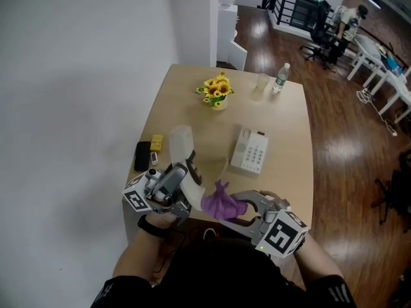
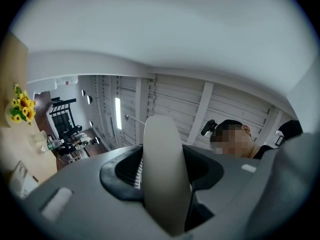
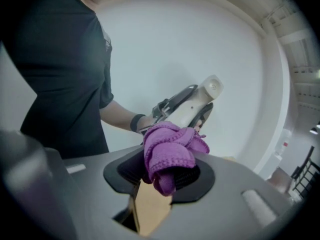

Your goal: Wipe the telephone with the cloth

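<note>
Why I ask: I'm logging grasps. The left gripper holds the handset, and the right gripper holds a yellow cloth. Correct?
One slip: the right gripper holds a purple cloth, not yellow, as the right gripper view shows. The left gripper does hold the handset.

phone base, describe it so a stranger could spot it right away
Look at the wooden table by the white wall. Right of its middle, nearer than the flowers, lies the phone base. It is the only flat white box with keys.
</note>
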### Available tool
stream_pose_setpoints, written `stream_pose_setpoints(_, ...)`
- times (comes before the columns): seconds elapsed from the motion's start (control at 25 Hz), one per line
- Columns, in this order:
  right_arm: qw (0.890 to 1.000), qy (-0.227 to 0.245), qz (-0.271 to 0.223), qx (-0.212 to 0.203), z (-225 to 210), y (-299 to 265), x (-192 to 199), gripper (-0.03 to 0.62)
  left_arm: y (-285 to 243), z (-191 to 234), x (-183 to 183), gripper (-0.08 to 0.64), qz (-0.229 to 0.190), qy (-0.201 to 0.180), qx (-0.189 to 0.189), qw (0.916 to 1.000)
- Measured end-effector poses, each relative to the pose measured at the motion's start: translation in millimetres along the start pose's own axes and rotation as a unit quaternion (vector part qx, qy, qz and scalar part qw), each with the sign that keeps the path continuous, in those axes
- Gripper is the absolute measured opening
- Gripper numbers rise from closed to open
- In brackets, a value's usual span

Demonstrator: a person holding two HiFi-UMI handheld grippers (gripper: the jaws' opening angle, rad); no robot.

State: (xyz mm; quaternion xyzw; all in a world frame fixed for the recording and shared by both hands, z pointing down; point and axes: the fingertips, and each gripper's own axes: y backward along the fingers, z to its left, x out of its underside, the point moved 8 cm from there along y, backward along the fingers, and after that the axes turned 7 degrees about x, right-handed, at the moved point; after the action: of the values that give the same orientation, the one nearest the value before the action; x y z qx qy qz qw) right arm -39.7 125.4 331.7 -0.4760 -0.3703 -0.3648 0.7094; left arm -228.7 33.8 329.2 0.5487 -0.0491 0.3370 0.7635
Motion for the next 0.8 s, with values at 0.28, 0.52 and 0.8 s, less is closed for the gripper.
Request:
stream_pose_setpoints(0.28, 0.993, -0.106, -0.026, 0.054, -39.5, 17.8, 48.5, 0.147, -4.5, 37.7, 18.2, 0.218, 0.066, -0.016, -0.085, 0.9941)
stream_pose_setpoints(0.52, 0.963, -0.185, 0.083, 0.178, -120.2, -3.8, 169.3, 0.149, 11.5, 75.6, 46.0, 0.218, 0.141, -0.027, -0.184, 0.9723)
stream_pose_setpoints(0.8, 0.933, -0.204, 0.203, 0.218, -215.1, -63.3, 285.4, 0.149, 35.1, 121.0, 77.3, 0.218, 0.223, -0.029, -0.284, 0.9321)
